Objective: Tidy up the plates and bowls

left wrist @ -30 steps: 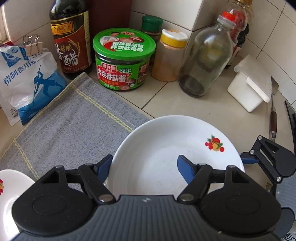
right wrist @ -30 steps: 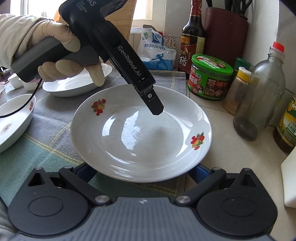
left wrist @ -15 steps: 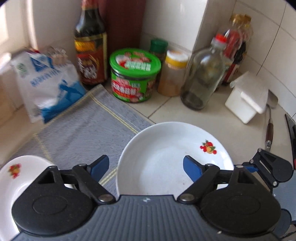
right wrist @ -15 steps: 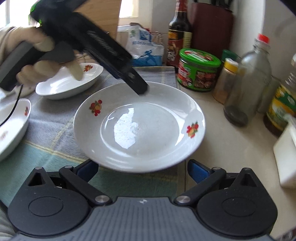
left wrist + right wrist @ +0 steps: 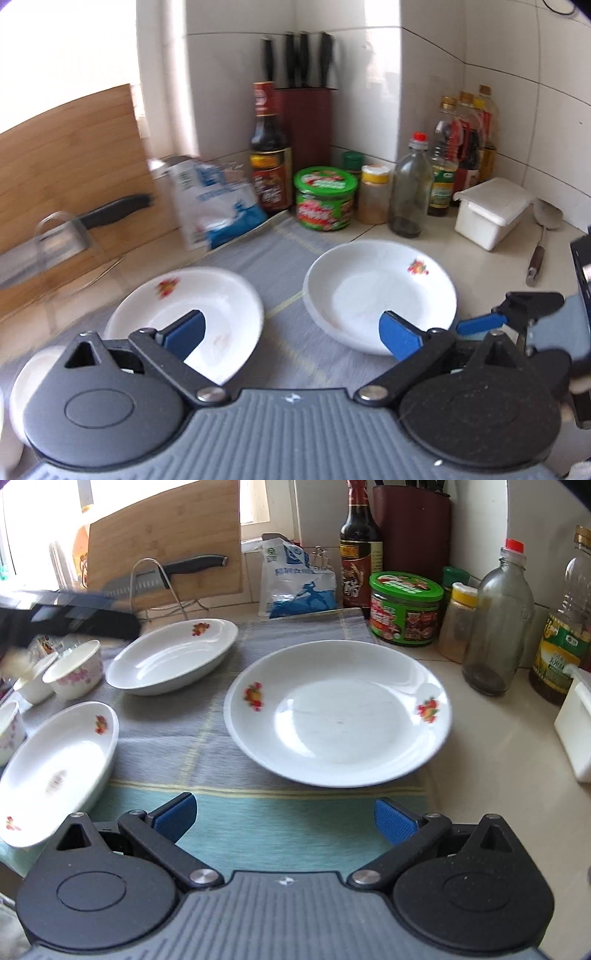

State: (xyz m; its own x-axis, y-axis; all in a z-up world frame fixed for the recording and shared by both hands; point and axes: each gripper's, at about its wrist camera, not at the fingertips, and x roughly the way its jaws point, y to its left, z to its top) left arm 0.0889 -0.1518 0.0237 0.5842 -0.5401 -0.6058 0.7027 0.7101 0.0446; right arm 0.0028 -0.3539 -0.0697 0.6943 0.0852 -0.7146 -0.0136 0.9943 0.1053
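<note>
A white plate with fruit prints (image 5: 338, 712) lies on the striped cloth (image 5: 258, 812), just ahead of my right gripper (image 5: 284, 818), which is open and empty. The same plate (image 5: 380, 291) shows in the left wrist view, right of a second, matching plate (image 5: 184, 317). My left gripper (image 5: 291, 336) hovers above and short of both plates, its jaws opening with nothing between them. The second plate (image 5: 173, 657) and a third plate (image 5: 55, 768) lie to the left in the right wrist view, with small floral bowls (image 5: 74, 668) behind. The left gripper (image 5: 74, 618) is a dark blur there.
Along the tiled back wall stand a green-lidded jar (image 5: 406, 605), a vinegar bottle (image 5: 360, 554), a glass bottle (image 5: 496, 627), a salt bag (image 5: 295, 583) and a knife block (image 5: 304, 125). A white lidded box (image 5: 491, 210) sits right. A cutting board and knife (image 5: 166, 572) stand at the back left.
The left gripper let go of the plate's far rim, widened its jaws and drew back up and to the left. The right gripper backed off the plate's near rim.
</note>
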